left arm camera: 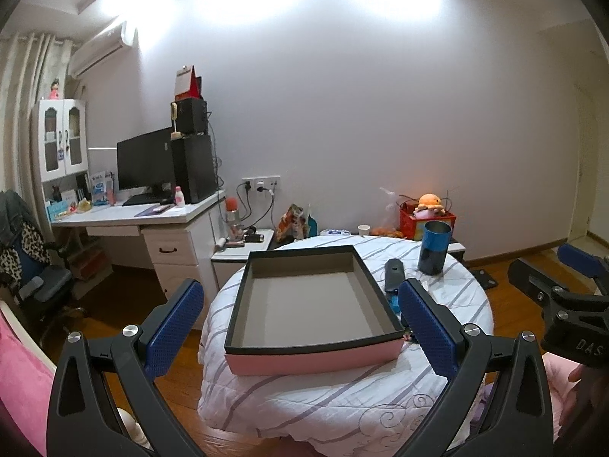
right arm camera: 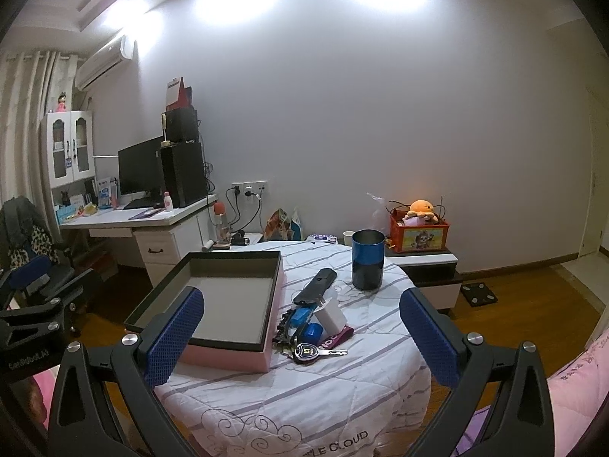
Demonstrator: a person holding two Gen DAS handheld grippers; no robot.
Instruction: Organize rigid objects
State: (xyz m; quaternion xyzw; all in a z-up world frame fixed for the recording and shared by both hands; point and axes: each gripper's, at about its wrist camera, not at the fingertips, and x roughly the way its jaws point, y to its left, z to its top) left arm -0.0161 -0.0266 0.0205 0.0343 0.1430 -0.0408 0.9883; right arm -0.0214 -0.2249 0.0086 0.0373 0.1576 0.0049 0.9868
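We list one shallow pink box [right arm camera: 228,358], black-rimmed, grey inside, bare; our left gripper [left arm camera: 302,325] and right gripper [right arm camera: 302,327] gape wide, holding nothing.

a round table [right arm camera: 304,388] stands in the middle of the room with a cloth over it. on its left part lies an open box [right arm camera: 213,297]. just right of the box, toward the near side, sits a small heap: a remote [right arm camera: 315,285] at the back, a charger [right arm camera: 330,318] in front of it, and keys [right arm camera: 316,351] nearest, close to the box's near right corner. behind the heap and to the right stands a cup [right arm camera: 367,259], upright, apart from the box. behind the table, against the wall, a desk [right arm camera: 152,224] stands to the left with a monitor [right arm camera: 140,171] on it, and a low cabinet [right arm camera: 422,262] to the right carries a toy box [right arm camera: 418,234]
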